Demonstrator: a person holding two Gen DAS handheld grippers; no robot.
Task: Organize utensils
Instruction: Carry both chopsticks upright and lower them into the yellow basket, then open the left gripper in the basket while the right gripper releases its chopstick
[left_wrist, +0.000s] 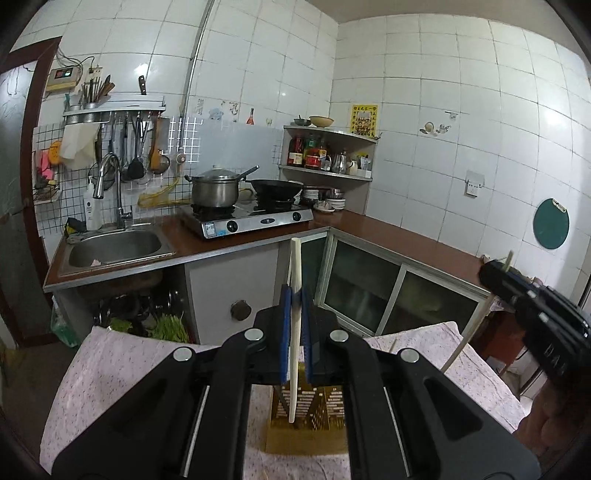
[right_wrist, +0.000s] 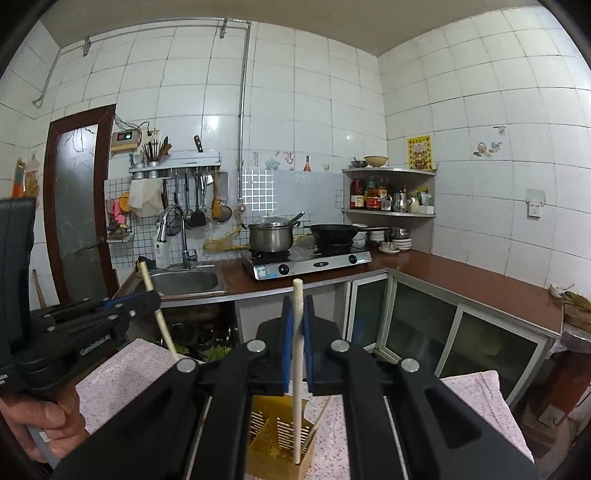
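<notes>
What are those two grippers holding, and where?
Each is shut on one pale chopstick: left gripper and right gripper both pinch theirs just below its top end.

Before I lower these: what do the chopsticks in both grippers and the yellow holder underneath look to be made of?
Left chopstick: pale cream, smooth, matte, no visible grain; likely plastic or melamine, possibly bamboo. Right chopstick: same look. Yellow holder: slotted, evenly coloured walls; probably moulded plastic. It stands on a pink speckled cloth, apparently woven fabric.

Cream chopstick (left_wrist: 295, 332) between blue pads (left_wrist: 284, 332); yellow slotted holder (right_wrist: 275, 439) on pink speckled cloth (left_wrist: 110, 369); reddish-brown countertop (left_wrist: 388, 236).
</notes>
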